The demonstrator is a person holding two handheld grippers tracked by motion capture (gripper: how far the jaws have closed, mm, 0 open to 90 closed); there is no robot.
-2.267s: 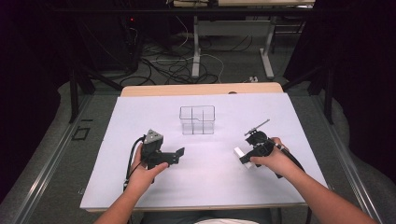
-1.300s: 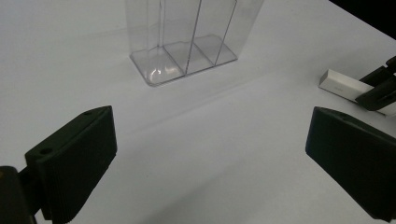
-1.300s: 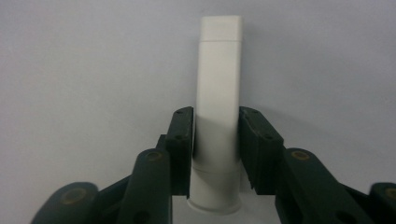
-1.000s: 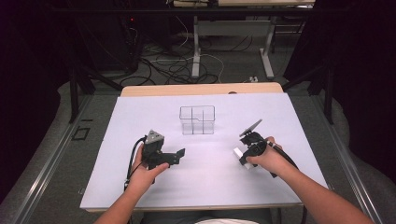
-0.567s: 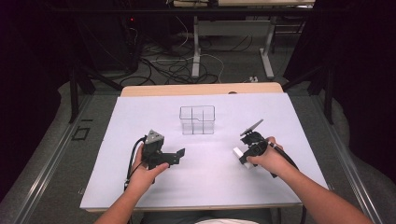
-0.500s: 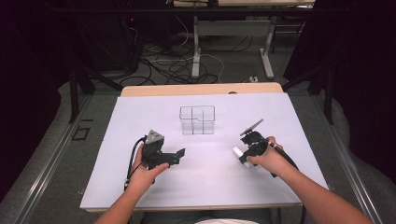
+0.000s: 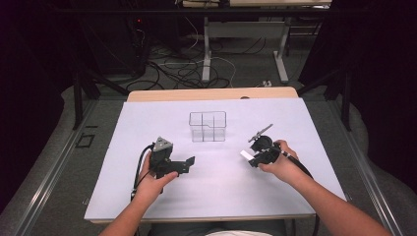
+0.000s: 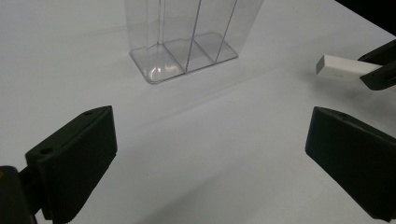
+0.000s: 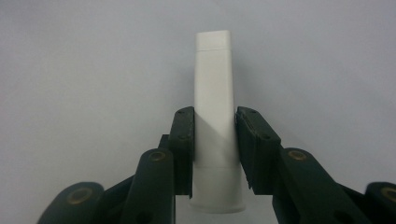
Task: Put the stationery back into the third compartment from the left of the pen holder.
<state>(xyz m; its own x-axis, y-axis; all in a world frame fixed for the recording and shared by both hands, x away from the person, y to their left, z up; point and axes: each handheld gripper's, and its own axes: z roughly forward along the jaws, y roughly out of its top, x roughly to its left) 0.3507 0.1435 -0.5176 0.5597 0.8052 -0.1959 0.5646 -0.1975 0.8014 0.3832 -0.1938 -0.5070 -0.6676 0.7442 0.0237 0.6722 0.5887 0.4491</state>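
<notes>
No legible text — no labels, brands, numbers anywhere.

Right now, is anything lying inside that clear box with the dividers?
No, the clear box is empty in the left gripper view; its bare floor shows through each compartment.

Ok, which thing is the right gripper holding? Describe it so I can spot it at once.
On the white table cover, look to the right of the clear divided box. The right gripper clamps a small white block, long and flat-sided. It is the one solid white piece, unlike the see-through box.
</notes>
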